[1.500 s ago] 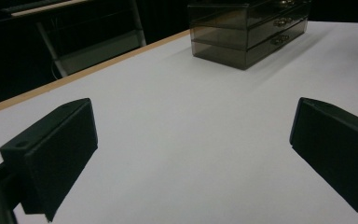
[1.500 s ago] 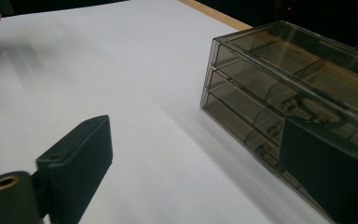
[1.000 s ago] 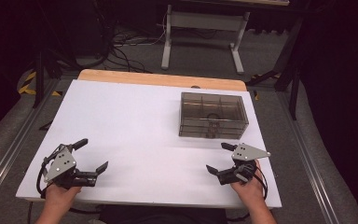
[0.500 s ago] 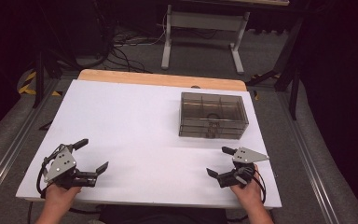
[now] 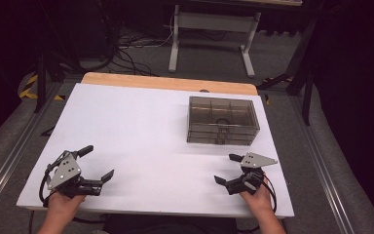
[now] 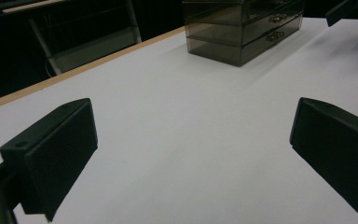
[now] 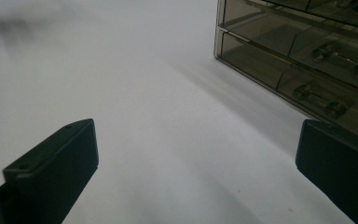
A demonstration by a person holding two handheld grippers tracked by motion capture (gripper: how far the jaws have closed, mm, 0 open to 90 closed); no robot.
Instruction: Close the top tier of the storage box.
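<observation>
Two grippers poised, nothing grasped: the reach for the drawer box looks about to begin.

High view: one left gripper (image 5: 93, 164) and one right gripper (image 5: 229, 169), jaws spread and empty, near the table's (image 5: 141, 122) front edge; one smoky drawer box (image 5: 222, 120) stands far right. Left gripper view: box distant. Right gripper view: two drawer handles (image 7: 338, 56) close; next, probably align on one.

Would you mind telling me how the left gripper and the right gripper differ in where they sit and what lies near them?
The left gripper sits at the table's near left corner, far from the smoked drawer box; the right gripper sits just in front of that box. The left gripper faces bare white surface; the right gripper looks toward the box's drawer handles. Both are open, holding nothing.
</observation>
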